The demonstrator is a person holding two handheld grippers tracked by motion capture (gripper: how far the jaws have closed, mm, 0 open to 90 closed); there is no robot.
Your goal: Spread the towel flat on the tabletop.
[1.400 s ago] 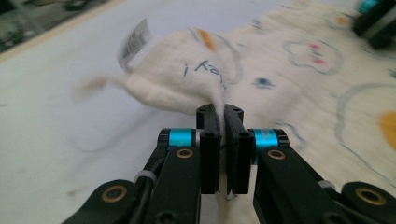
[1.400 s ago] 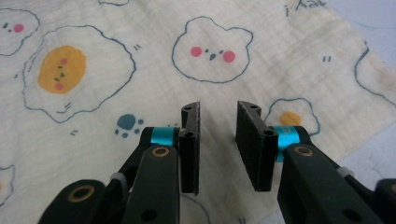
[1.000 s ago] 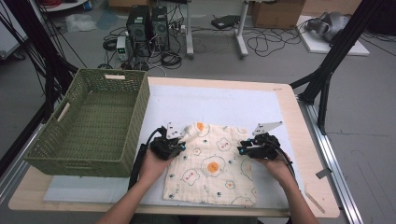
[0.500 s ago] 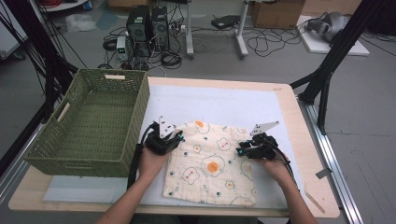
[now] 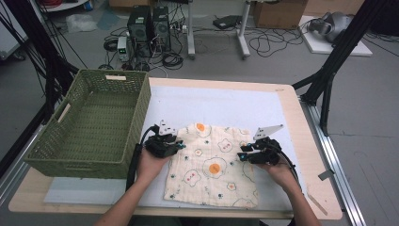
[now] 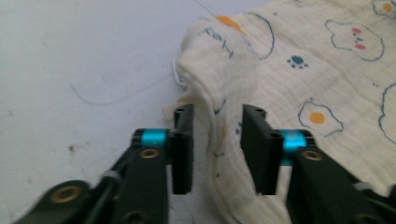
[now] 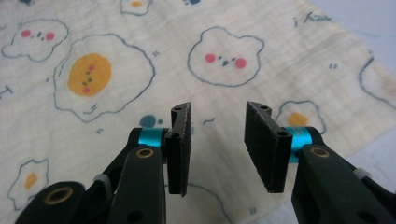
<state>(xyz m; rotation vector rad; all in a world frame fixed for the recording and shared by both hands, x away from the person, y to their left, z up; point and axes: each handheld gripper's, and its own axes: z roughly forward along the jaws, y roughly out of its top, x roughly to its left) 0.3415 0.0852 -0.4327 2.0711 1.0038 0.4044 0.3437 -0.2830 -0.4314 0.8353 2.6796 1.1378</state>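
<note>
I work at the cream cloth (image 5: 211,165) printed with fried eggs and little bear faces, which lies spread on the white mat (image 5: 221,106) toward my side of the table. Everything else I place from that cloth.

My left gripper (image 5: 176,144) sits at the cloth's left edge, close to its far left corner. In the left gripper view (image 6: 216,140) a raised fold of that edge stands up between my two jaws. The jaws have just been closing, yet a gap shows on both sides of the fold, so the pads are not pressing it; I hold nothing there. That far corner of the cloth is rumpled and lifted a little off the mat.

My right gripper (image 5: 242,152) is at the cloth's right edge, its jaws pointing inward over the fabric. In the right gripper view (image 7: 217,147) the jaws stand apart and have just been opening, with flat printed cloth lying beneath them and nothing pinched between the pads.

The green woven basket (image 5: 70,150) stands to the left of the cloth, just beyond my left hand (image 5: 151,164), well clear of the fabric. My right hand (image 5: 277,170) rests at the cloth's right border, partly over the mat.
</note>
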